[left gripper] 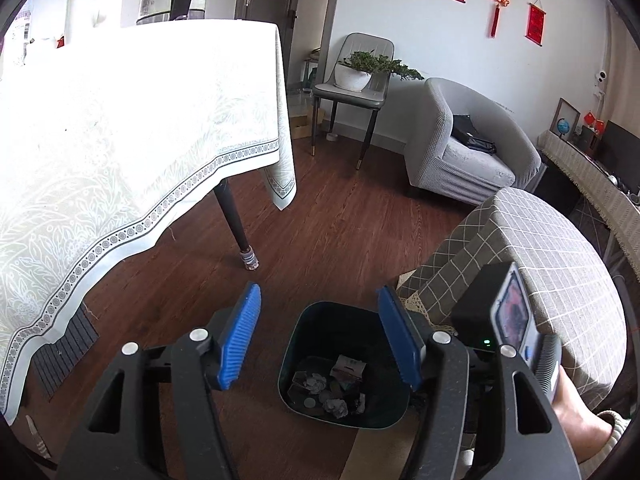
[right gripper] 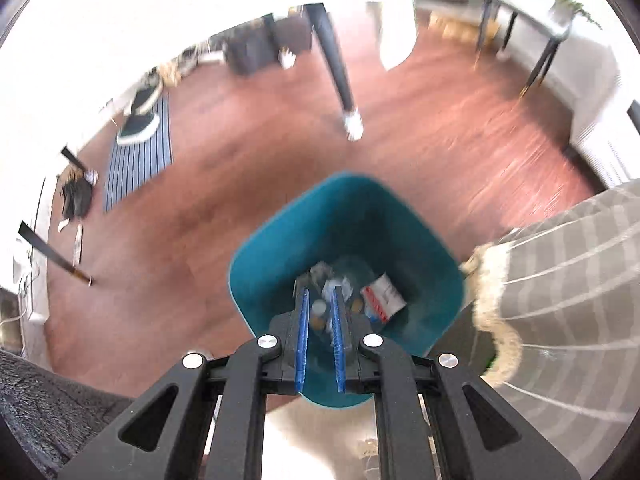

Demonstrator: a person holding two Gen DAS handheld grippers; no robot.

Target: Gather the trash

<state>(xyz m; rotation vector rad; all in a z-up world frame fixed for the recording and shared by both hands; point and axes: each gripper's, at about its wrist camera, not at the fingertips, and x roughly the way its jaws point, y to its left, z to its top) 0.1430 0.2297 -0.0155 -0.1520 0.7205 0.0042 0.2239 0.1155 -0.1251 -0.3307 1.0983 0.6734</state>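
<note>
The teal bin (right gripper: 348, 216) stands on the wooden floor (left gripper: 320, 224), just beside the corner of a low piece covered in a checked grey cloth (left gripper: 532, 264) and near the foot of the table (left gripper: 120, 128) with its pale patterned cloth, so it sits within reach of both surfaces. Both tongs hang above its open mouth, pointing down into it, which fits a drop rather than a pick. The left tongs (left gripper: 320, 336) stand wide apart with nothing between the blue pads (left gripper: 240, 340); through the gap the bin's bottom shows. The right tongs (right gripper: 320, 340) are nearly together, only a narrow slit between the pads, and no object is caught in that slit; what shows through it lies at the bottom. The trash (left gripper: 328, 392) is already inside: crumpled paper balls, a red-and-white carton (right gripper: 382, 298) leaning toward one wall, and some round lids or caps. The right wrist view is smeared, so finer items cannot be told. Judging by the empty tongs over a filled bin, this deposit looks done, and further pieces would have to be sought elsewhere.
</note>
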